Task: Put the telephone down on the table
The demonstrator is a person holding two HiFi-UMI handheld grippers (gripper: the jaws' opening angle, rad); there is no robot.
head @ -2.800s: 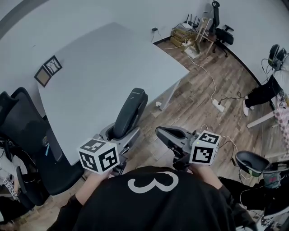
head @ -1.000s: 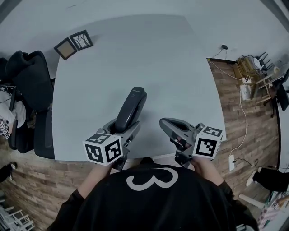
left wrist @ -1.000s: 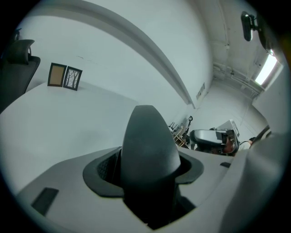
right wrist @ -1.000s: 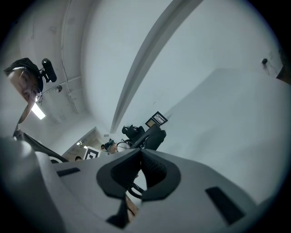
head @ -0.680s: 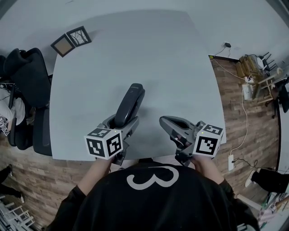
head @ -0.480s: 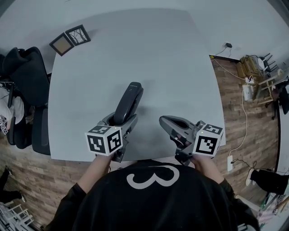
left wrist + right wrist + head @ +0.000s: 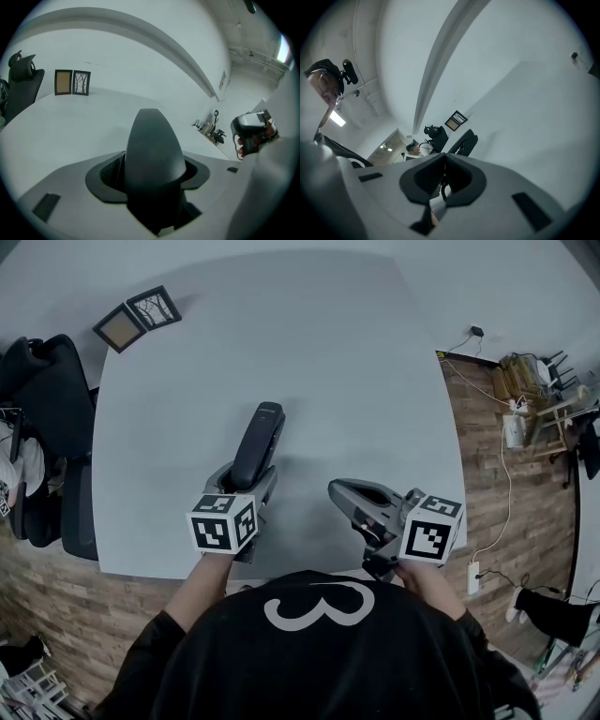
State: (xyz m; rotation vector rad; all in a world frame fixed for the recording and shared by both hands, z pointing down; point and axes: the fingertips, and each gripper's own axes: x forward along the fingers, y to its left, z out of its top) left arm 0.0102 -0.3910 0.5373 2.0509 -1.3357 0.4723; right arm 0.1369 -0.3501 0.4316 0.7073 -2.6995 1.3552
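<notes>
A black telephone handset (image 7: 259, 439) points away from me over the pale grey table (image 7: 356, 362). My left gripper (image 7: 247, 484) is shut on its near end, jaws on either side. In the left gripper view the handset (image 7: 153, 154) fills the space between the jaws and sticks out forward, above the table top. Whether its far end touches the table I cannot tell. My right gripper (image 7: 337, 492) hovers over the table's near edge to the right, shut with nothing in it; its pads meet in the right gripper view (image 7: 443, 161).
Two small picture frames (image 7: 136, 317) stand at the table's far left corner, also seen in the left gripper view (image 7: 71, 82). A black office chair (image 7: 42, 399) sits left of the table. Wooden floor with cables and a power strip (image 7: 473, 573) lies to the right.
My left gripper has carried the handset a little forward and left, farther over the table. The right gripper has stayed near the table's front edge.
</notes>
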